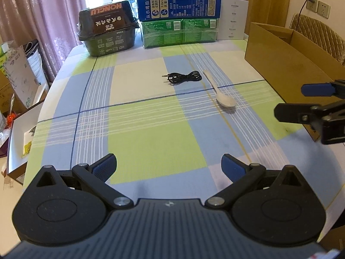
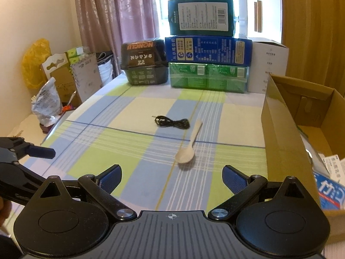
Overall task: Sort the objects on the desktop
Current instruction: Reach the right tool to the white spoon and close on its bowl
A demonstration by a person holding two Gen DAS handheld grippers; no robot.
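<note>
from the left wrist, the left gripper (image 1: 169,165) hangs wide apart and empty over the checked tablecloth (image 1: 151,133); a black audio cable (image 1: 183,77) lies just beside a white spoon (image 1: 220,92); a dark tub (image 1: 107,28) reads "honglu" upside down; from the right wrist, the right gripper (image 2: 172,178) gapes wide, empty; the cardboard box (image 2: 282,142) stands right of the spoon.

Checked cloth tablecloth (image 1: 138,133), matt cardboard box (image 2: 280,133), smooth plastic spoon (image 2: 187,151)
</note>
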